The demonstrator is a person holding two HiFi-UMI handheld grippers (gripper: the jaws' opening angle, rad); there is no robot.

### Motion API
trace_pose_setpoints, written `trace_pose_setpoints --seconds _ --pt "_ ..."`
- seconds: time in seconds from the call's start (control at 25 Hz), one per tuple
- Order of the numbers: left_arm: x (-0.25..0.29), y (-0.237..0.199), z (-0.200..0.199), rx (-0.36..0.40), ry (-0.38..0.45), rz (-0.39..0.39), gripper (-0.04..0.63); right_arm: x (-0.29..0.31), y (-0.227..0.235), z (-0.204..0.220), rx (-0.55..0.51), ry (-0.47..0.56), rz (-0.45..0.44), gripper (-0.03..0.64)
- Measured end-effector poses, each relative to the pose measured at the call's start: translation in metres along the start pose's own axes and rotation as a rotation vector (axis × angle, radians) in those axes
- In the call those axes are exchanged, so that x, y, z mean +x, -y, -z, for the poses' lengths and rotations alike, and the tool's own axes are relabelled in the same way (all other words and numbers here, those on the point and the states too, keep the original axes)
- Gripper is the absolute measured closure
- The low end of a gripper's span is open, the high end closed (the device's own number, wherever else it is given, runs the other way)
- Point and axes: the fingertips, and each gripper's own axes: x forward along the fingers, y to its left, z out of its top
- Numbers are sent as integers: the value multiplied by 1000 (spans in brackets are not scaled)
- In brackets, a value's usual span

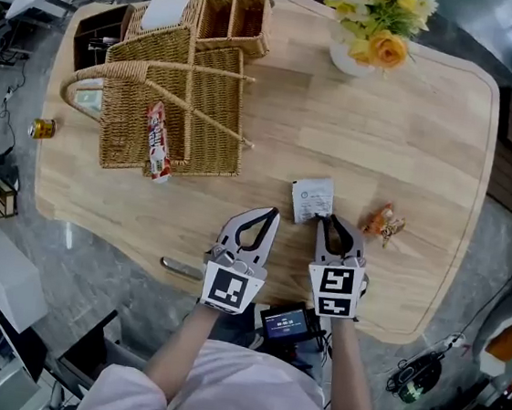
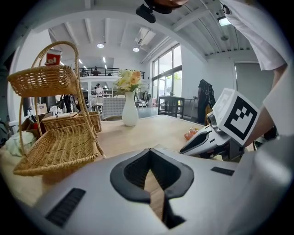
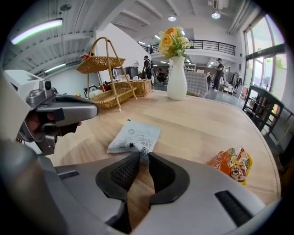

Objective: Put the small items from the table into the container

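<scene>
Well, the surface point(image 1: 411, 134) leaves broad bare wood toward the wicker basket point(image 1: 172, 98) at upper left, though its edge at the lower frame is near. Jaws slightly apart, the right hand-held gripper point(image 3: 140, 155) straddles the near edge of the flat white packet point(image 3: 135, 135) and could shove it away rather than pinch it. The left hand-held gripper point(image 2: 149, 152) is closed and empty.

Looks like a large open-plan office or studio hall. High white ceiling point(image 2: 119, 27) with beams and round lights point(image 2: 100, 45) at 11 o'clock in the left gripper view, tall windows point(image 2: 166, 69) at 1 o'clock. Railed mezzanine point(image 3: 206, 44) at 1 o'clock in the right gripper view, people point(image 3: 148, 64) standing at 12. Grey floor point(image 1: 510, 229) round the wooden table point(image 1: 411, 134), with cables point(image 1: 416, 372) at 4 o'clock in the head view.
</scene>
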Motion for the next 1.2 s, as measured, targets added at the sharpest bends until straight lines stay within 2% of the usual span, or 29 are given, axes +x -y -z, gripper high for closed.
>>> trace_pose_setpoints --seconds 0.08,0.16,0.84,1.2 --pt "0 0 -2 -2 2 -1 592 -2 1 -3 4 18 -3 570" --pt "-1 -1 -4 -5 7 -2 592 -6 3 -9 20 47 0 591" --pt "-39 -11 -39 10 86 -33 592 -56 -8 -41 19 149 48 594" --pt "-87 -30 -61 19 124 -102 592 -83 -31 -54 17 195 36 594"
